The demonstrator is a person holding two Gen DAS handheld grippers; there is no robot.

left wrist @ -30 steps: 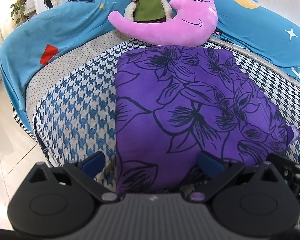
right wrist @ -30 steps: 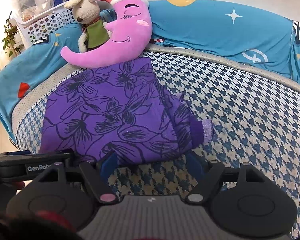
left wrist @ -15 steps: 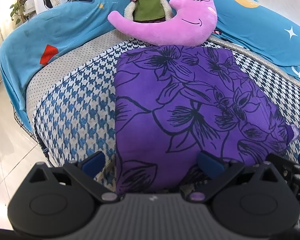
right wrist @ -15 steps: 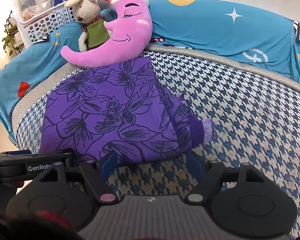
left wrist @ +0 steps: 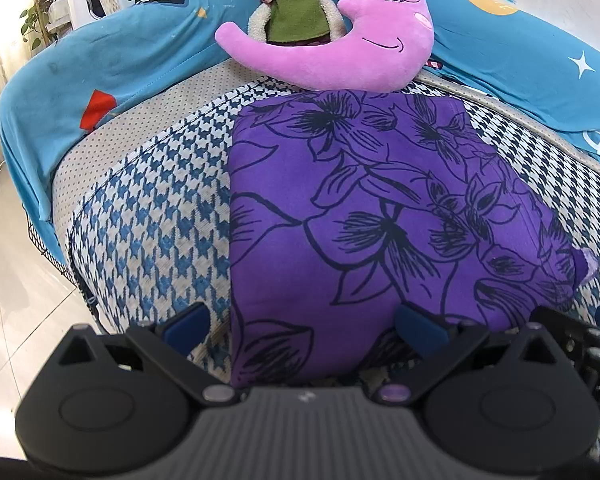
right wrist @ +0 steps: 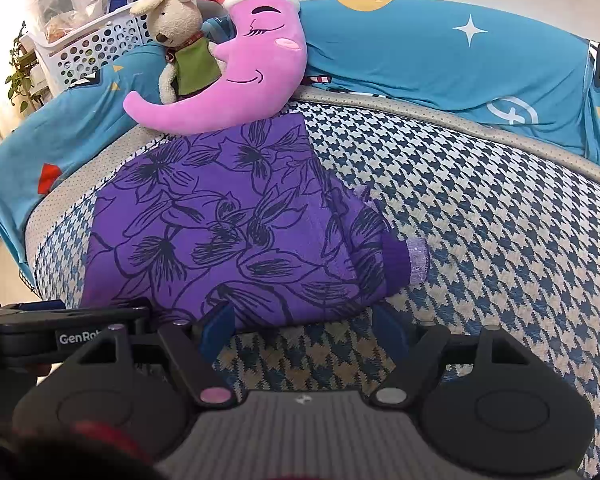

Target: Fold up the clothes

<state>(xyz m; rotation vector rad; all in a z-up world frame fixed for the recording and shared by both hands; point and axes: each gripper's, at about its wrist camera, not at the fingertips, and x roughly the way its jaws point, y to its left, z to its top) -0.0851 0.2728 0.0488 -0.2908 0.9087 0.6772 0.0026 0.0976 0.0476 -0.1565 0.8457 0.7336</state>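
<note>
The purple garment (left wrist: 380,216) is laid flat on the houndstooth cover (right wrist: 500,240) of the sofa, its far edge touching the pink moon pillow (left wrist: 340,52). It has already been folded into a rough rectangle: the left edge is seen as straight and clean, while the right side is bunched, with 1 cuffed sleeve end (right wrist: 414,260) poking out past the fold (a lilac trim shows at its tip). The work is judged partly done; at least 1 more fold appears to be left, and the loose sleeve would probably need tucking in first.

The left hand-held gripper (left wrist: 300,324) is held over the near edge of the garment with its jaws spread wide, the cloth lying between them but not pinched. The right hand-held gripper (right wrist: 304,328) is likewise released, its jaws apart just short of the near right corner, over bare cover. Nothing is grasped by either.

A stuffed rabbit (right wrist: 180,40) is propped against the pillow, and a white basket (right wrist: 92,44) is seen behind.
</note>
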